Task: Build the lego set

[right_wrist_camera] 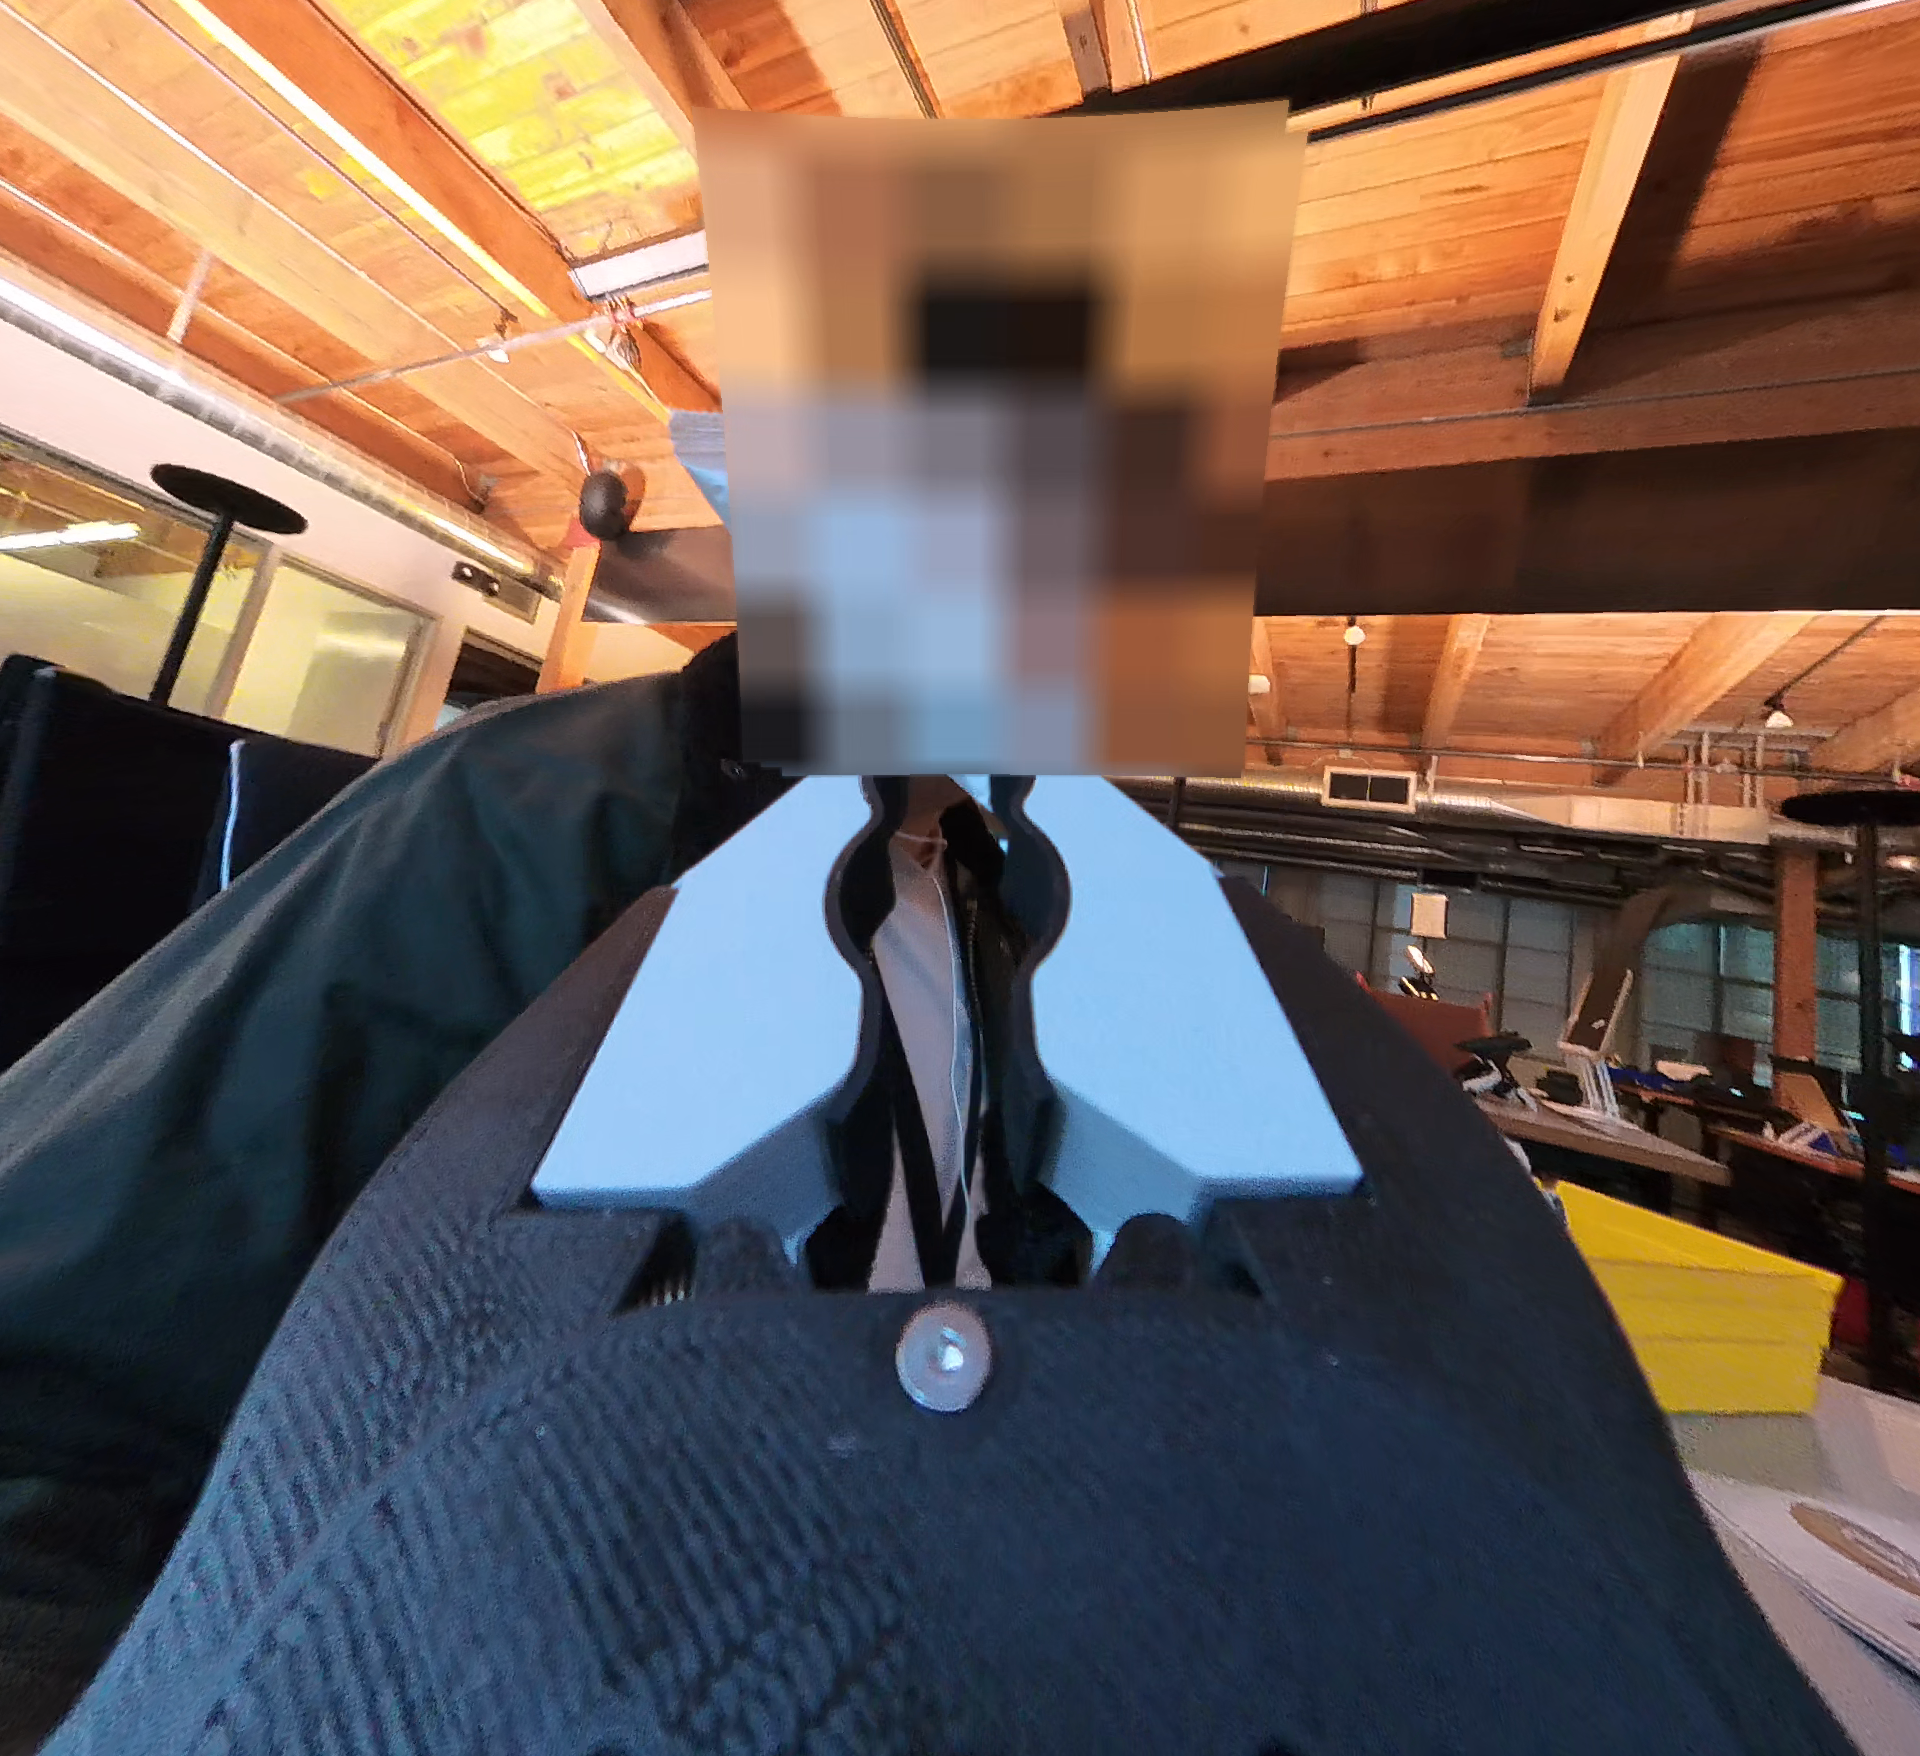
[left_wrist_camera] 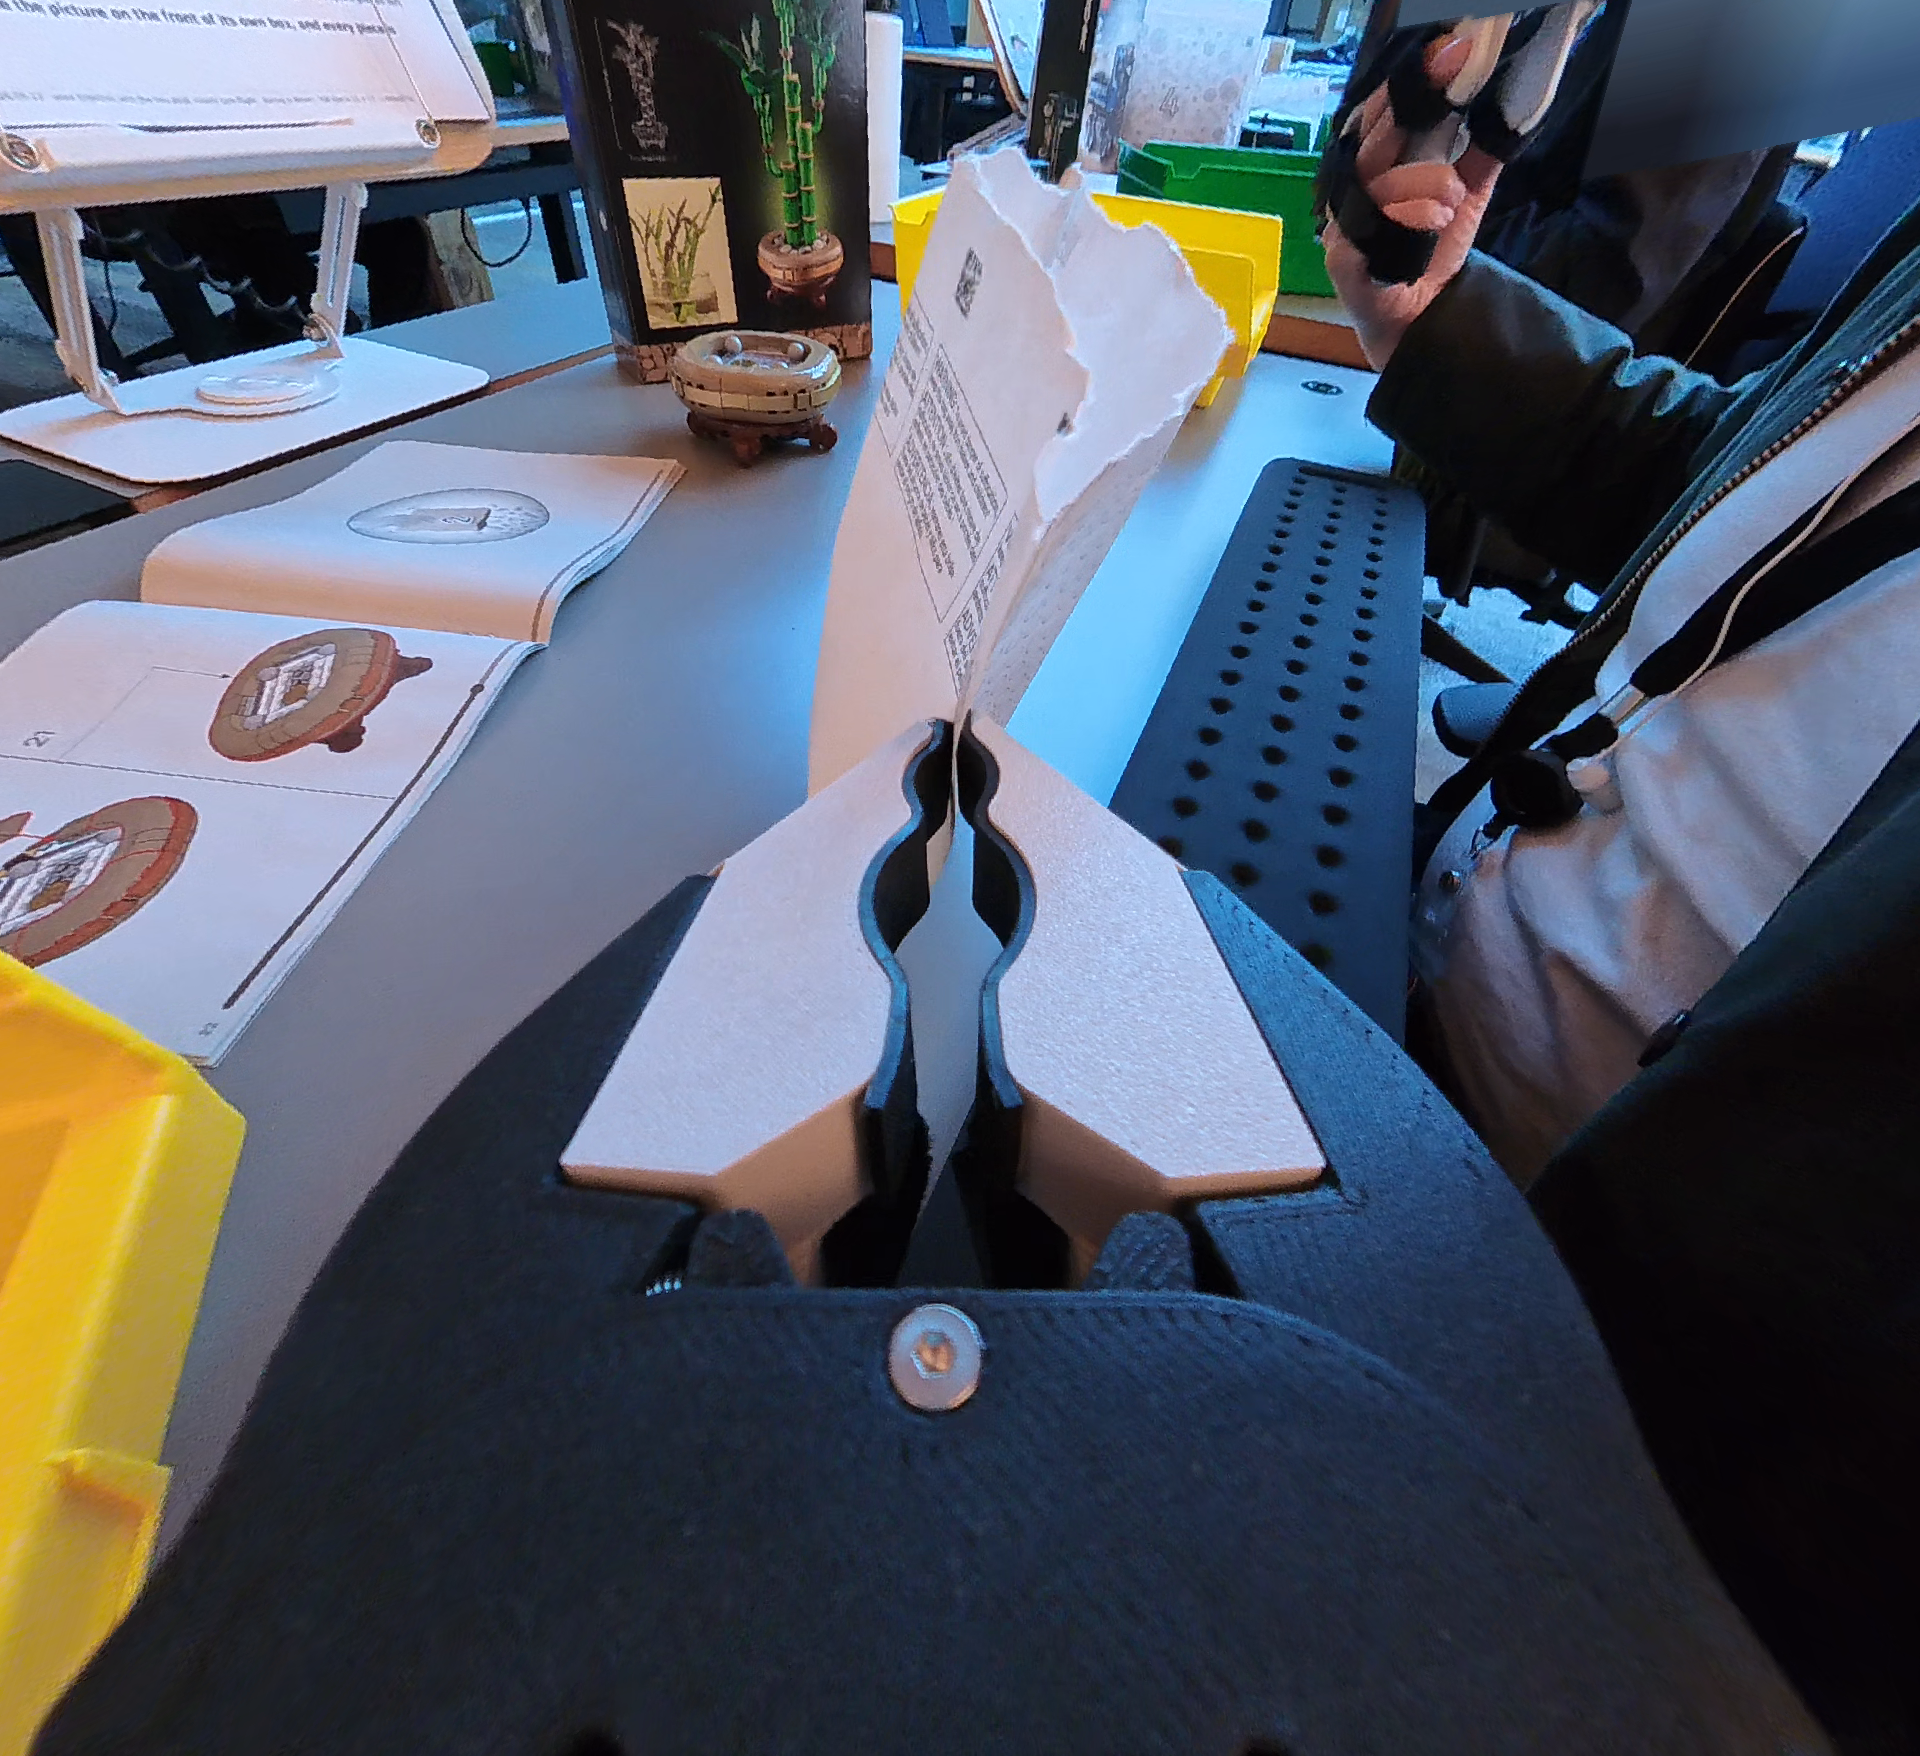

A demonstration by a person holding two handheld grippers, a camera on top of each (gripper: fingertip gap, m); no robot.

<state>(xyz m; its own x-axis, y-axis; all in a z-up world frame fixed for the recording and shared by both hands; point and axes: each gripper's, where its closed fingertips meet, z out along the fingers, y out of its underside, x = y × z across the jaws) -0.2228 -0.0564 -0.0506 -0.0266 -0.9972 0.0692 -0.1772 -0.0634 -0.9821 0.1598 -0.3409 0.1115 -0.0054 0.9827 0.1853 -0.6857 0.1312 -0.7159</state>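
My left gripper [left_wrist_camera: 958, 735] is shut on the lower edge of a torn white paper bag [left_wrist_camera: 1039, 418] and holds it upright above the grey table [left_wrist_camera: 644, 719]. A small tan and brown built lego pot base [left_wrist_camera: 755, 387] stands on the table in front of the black lego box [left_wrist_camera: 717, 117]. An open instruction booklet [left_wrist_camera: 260, 730] lies at the left. My right gripper [right_wrist_camera: 943, 797] is raised and points up toward the person's chest; its jaws stand a little apart with nothing between them. The person's hand [left_wrist_camera: 1423, 179] holding it shows in the left wrist view.
A yellow bin [left_wrist_camera: 83, 1239] sits near left; another yellow bin [left_wrist_camera: 1226, 252] and a green bin [left_wrist_camera: 1226, 189] stand at the back. A black perforated plate [left_wrist_camera: 1288, 719] lies at right. A white stand with a printed sheet [left_wrist_camera: 208, 44] is at far left. A yellow bin [right_wrist_camera: 1704, 1311] shows in the right wrist view. Tip to tip, the grippers are about 50 centimetres apart.
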